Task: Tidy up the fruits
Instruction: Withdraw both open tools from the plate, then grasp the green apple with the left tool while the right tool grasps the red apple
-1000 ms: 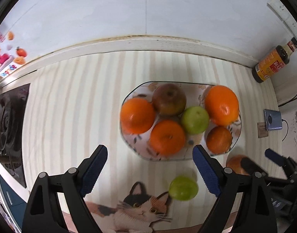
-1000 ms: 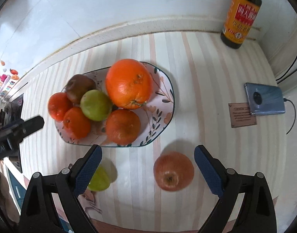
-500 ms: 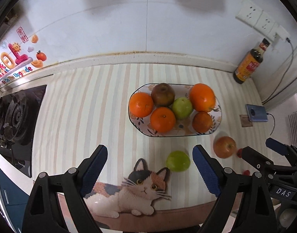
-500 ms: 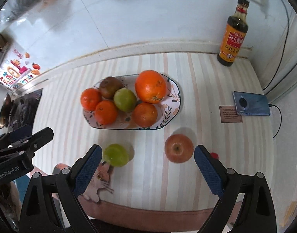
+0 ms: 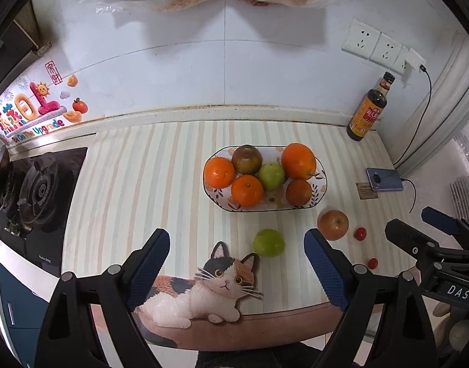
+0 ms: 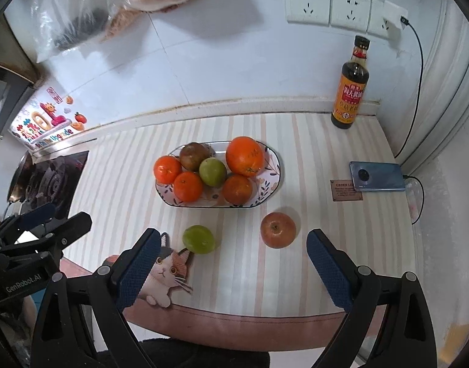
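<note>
Both my grippers, left (image 5: 236, 263) & right (image 6: 231, 260), hang wide open w/ nothing held, round green fruit (image 5: 268, 242) & red apple (image 6: 278, 230) loose beside the full oval floral plate (image 6: 272, 184); off-centre pinch could roll either off the counter edge.

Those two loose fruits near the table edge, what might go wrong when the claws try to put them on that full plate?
The plate already holds six fruits, so the red apple or green fruit might roll off the pile. Both sit near the table's front edge and could be knocked off. Two tiny red fruits nearby could be bumped.
</note>
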`<action>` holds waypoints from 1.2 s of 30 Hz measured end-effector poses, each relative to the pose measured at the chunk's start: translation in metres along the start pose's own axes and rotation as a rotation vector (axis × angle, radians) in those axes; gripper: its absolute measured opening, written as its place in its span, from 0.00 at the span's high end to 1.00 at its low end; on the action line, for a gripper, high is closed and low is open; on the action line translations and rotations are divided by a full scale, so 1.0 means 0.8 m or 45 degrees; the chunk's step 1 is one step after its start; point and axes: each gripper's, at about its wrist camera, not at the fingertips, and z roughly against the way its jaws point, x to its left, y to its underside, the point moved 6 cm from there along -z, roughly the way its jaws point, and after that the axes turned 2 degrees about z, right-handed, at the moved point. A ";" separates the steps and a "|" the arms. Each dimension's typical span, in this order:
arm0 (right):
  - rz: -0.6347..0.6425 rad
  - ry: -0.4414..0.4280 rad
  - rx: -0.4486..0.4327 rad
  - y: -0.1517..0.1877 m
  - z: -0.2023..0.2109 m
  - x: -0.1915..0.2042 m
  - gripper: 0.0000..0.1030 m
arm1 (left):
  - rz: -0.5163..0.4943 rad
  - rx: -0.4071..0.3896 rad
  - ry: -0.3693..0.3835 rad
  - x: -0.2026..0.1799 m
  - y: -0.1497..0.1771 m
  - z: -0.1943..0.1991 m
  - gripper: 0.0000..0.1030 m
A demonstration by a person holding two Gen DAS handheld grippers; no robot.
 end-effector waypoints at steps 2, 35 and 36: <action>-0.003 -0.009 -0.004 0.002 0.005 0.001 0.05 | -0.001 -0.005 -0.001 -0.001 0.003 0.004 0.13; -0.267 -0.098 0.381 0.032 -0.244 -0.112 0.40 | 0.072 0.588 0.013 -0.036 0.053 -0.245 0.02; -0.261 -0.085 0.402 0.032 -0.250 -0.111 0.38 | 0.071 0.607 0.018 -0.039 0.055 -0.252 0.02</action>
